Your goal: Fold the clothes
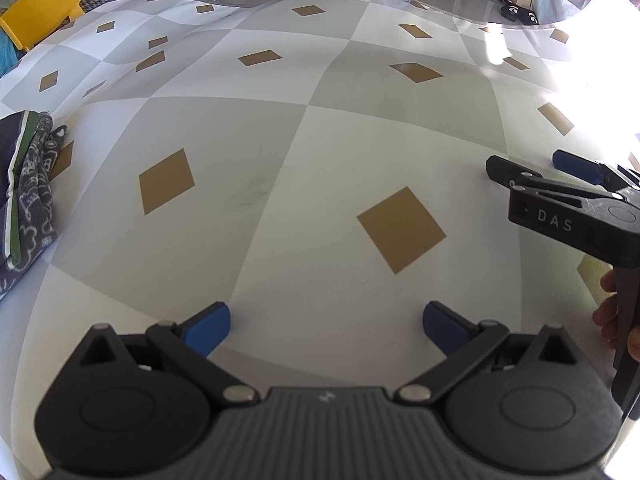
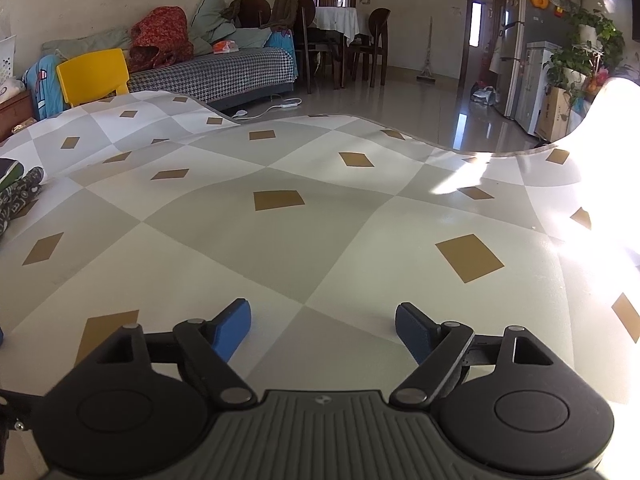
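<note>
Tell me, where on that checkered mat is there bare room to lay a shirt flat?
Nearly all of the checkered mat is bare: from the left gripper out to the mat's far edge, and ahead of the right gripper. Only the left edge is crowded, where the folded clothes lie.

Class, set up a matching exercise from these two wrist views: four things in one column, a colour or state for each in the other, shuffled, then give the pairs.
Things:
1. chair
2. clothes
3. left claw
4. tablecloth

Colour or state:
A. open, nothing between the pads
B. yellow
C. checked, with brown diamonds
D. piled at the table's left edge

Pairs: 1-B, 2-D, 3-A, 4-C
</note>
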Available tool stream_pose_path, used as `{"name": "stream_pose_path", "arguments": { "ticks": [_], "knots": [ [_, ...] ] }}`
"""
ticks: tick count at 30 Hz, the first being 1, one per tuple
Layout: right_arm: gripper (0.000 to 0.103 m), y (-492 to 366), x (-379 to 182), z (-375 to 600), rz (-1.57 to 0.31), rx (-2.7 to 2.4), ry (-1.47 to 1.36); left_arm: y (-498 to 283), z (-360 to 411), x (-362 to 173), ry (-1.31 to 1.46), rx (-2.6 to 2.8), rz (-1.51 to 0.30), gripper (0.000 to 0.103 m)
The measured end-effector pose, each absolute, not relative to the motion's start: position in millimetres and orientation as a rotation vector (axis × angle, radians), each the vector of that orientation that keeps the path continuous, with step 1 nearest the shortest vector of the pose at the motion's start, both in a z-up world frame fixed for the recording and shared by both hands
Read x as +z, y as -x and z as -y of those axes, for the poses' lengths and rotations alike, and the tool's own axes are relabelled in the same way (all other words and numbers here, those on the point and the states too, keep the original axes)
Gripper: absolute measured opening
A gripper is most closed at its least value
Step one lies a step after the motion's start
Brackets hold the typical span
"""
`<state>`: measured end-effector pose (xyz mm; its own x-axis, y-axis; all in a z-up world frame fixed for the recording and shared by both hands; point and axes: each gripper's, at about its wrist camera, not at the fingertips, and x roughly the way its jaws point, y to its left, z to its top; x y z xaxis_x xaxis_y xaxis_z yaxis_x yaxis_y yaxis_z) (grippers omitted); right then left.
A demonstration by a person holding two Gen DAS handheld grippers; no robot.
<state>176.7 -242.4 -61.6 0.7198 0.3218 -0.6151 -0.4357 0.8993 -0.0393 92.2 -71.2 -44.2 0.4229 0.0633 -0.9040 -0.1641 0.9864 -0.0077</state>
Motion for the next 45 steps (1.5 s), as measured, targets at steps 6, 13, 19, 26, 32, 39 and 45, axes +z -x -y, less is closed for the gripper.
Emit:
{"name": "stream_pose_path", "arguments": {
  "ticks": [6, 13, 19, 26, 32, 39, 45],
  "knots": [
    [0.083, -177, -62, 242, -0.645, 0.42, 0.188, -88, 69, -44, 0.093, 0.137, -1.13, 0.103],
    [0.083, -178, -63, 242, -0.646, 0.421, 0.188, -85, 66, -43, 0.088, 0.142, -1.123, 0.103],
    [0.084, -178, -63, 242, -0.646, 0.421, 0.188, -82, 65, -43, 0.073, 0.139, -1.113, 0.103],
    [0.084, -177, -63, 242, -0.645, 0.42, 0.188, -76, 64, -43, 0.035, 0.153, -1.086, 0.103],
    [0.084, -177, -63, 242, -0.645, 0.419, 0.188, -66, 63, -41, -0.023, 0.169, -1.058, 0.103],
    [0.084, -177, -63, 241, -0.645, 0.419, 0.188, -46, 56, -34, -0.054, 0.195, -1.029, 0.103],
    [0.085, -177, -63, 241, -0.645, 0.419, 0.188, -27, 51, -26, -0.058, 0.213, -1.013, 0.103]
  ]
}}
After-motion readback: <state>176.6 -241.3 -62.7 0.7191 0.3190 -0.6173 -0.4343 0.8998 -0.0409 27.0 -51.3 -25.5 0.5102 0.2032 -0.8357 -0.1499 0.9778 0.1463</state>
